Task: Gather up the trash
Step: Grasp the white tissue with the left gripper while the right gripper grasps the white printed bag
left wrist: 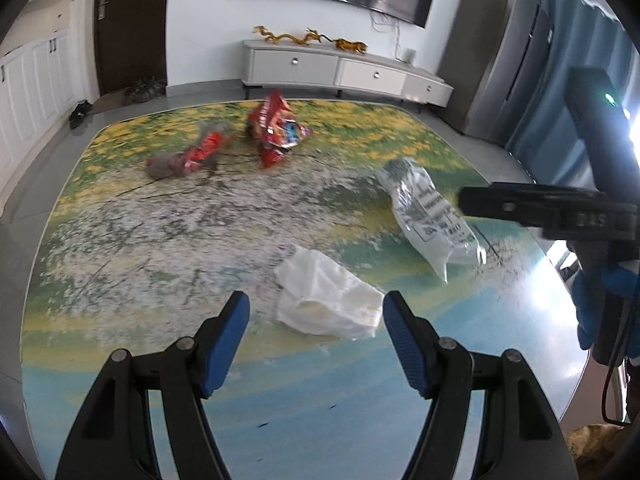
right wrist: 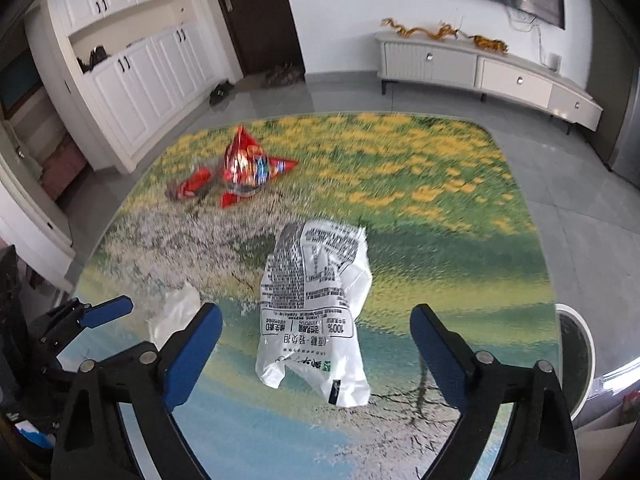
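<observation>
Both tongs gape wide and empty, the left tongs (left wrist: 316, 340) lined up on the crumpled white bag (left wrist: 326, 296), the right tongs (right wrist: 316, 350) straddling the printed plastic bag (right wrist: 316, 304) (each lying loose on the surface (left wrist: 160, 240)), presumably so each can pinch its own piece.

The table top (left wrist: 120, 280) looks glossy and smooth. The white printed bag (right wrist: 316, 312) is thin, crinkled plastic. The red snack wrapper (left wrist: 276, 128) is shiny foil. The gripper pads (left wrist: 224, 340) are ribbed blue rubber.
</observation>
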### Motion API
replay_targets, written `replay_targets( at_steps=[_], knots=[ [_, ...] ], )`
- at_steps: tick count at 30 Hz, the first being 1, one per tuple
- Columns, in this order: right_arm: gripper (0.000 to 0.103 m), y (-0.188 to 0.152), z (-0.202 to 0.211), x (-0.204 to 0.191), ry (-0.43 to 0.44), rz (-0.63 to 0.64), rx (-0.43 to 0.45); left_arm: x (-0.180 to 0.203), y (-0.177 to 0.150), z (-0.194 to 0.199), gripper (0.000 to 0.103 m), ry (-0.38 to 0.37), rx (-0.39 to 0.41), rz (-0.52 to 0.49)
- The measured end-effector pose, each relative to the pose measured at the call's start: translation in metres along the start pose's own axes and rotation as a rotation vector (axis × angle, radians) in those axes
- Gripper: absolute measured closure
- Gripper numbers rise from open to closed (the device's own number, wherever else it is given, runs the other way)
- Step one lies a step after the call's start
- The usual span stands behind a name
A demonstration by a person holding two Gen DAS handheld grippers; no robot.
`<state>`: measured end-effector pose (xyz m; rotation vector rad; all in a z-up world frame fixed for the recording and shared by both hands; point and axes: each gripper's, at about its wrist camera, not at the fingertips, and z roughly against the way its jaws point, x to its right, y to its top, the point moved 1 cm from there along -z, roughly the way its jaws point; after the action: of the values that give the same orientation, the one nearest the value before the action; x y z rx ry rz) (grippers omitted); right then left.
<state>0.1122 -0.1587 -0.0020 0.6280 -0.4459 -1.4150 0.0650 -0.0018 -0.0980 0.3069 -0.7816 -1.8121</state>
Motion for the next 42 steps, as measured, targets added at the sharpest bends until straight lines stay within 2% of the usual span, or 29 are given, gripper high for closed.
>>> replay_targets(
  at_steps=[3,5,11,13,15,22,24,26,28,33,42],
  knots=[
    [0.014,-0.001,-0.015,-0.003,-0.010,0.024,-0.031,0.007,-0.001,-0.006,0.036,0.001,-0.007,-0.023],
    [0.022,-0.003,-0.024,-0.003,-0.021,0.038,-0.048,0.010,-0.001,-0.008,0.037,0.003,-0.010,-0.032],
    [0.038,-0.010,-0.032,0.007,-0.013,0.014,-0.067,0.014,-0.005,-0.017,0.059,0.004,-0.027,-0.051],
    [0.047,-0.011,-0.031,0.007,-0.011,0.020,-0.062,0.014,-0.006,-0.018,0.069,-0.006,-0.029,-0.047],
    [0.055,-0.011,-0.031,0.007,-0.008,0.028,-0.061,0.013,-0.007,-0.019,0.074,-0.017,-0.030,-0.041],
    [0.071,-0.015,-0.029,0.002,0.009,0.060,-0.061,0.007,-0.007,-0.020,0.099,-0.063,-0.031,0.001],
    [0.076,-0.016,-0.027,0.001,0.019,0.062,-0.058,0.004,-0.007,-0.019,0.100,-0.080,-0.031,0.014],
    [0.086,-0.016,-0.024,0.001,0.024,0.061,-0.050,0.003,-0.008,-0.017,0.102,-0.092,-0.024,0.022],
    [0.088,-0.016,-0.019,0.002,0.032,0.056,-0.037,0.001,-0.008,-0.013,0.102,-0.107,-0.013,0.037],
    [0.091,-0.016,-0.007,0.004,0.039,0.056,-0.003,-0.001,-0.011,-0.005,0.103,-0.129,0.006,0.062],
    [0.092,-0.016,0.020,0.005,0.075,0.055,0.067,0.002,-0.008,0.015,0.103,-0.121,0.036,0.066]
  ],
)
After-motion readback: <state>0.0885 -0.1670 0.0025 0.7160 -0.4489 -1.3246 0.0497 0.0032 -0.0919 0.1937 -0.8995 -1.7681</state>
